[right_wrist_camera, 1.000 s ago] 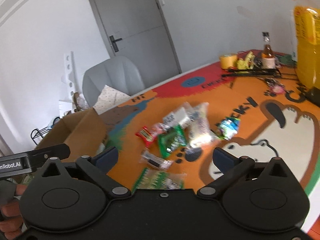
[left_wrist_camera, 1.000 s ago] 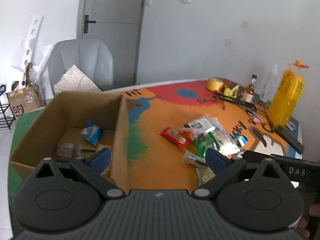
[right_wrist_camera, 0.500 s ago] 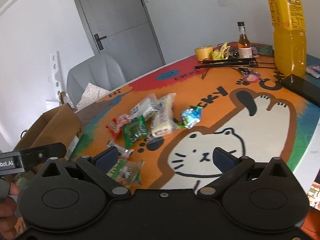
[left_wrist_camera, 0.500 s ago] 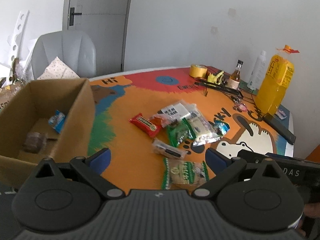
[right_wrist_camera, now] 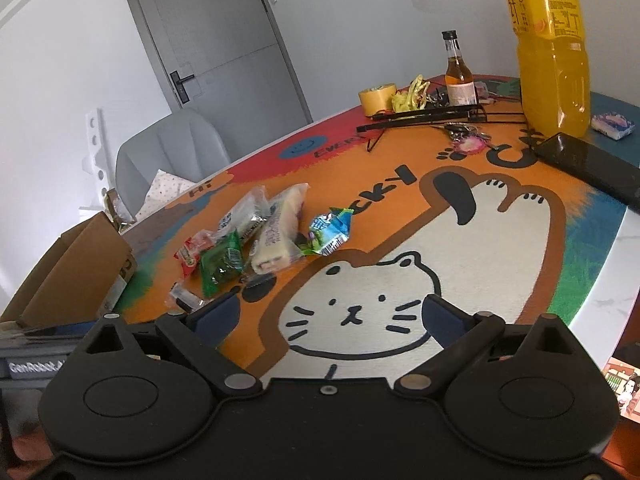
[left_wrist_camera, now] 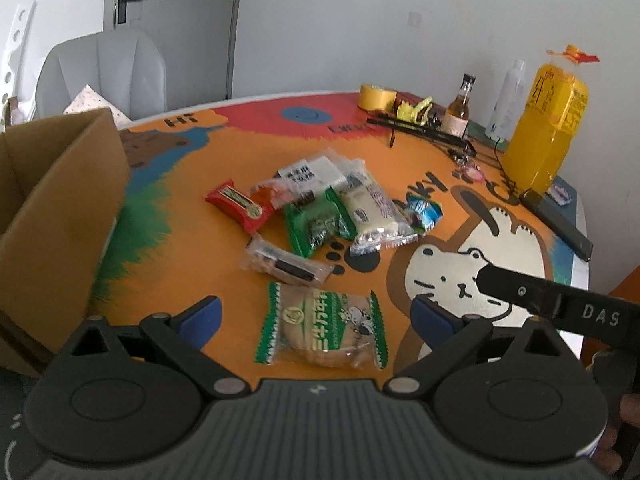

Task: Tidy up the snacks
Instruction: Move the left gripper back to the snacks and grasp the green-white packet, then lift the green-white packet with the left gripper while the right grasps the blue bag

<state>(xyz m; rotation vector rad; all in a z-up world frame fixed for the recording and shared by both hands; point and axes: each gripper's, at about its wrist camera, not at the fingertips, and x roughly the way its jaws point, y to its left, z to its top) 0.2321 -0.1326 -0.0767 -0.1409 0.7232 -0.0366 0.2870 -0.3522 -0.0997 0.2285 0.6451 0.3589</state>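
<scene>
- The left gripper (left_wrist_camera: 314, 316) has swung away from the cardboard box (left_wrist_camera: 60, 216) and now hangs, fingers spread and empty, right over the green-edged cracker packet (left_wrist_camera: 322, 330) — likely the next pick.
- The right gripper (right_wrist_camera: 330, 316) is spread too, over the cat drawing, holding nothing.
- Beyond the packet, away from the box, the snack pile (left_wrist_camera: 320, 208) waits on the table.

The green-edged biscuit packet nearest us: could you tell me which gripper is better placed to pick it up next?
Left. The left gripper is open with the biscuit packet lying right between its fingers. The right gripper, also open, faces the bare cat drawing instead.
</scene>
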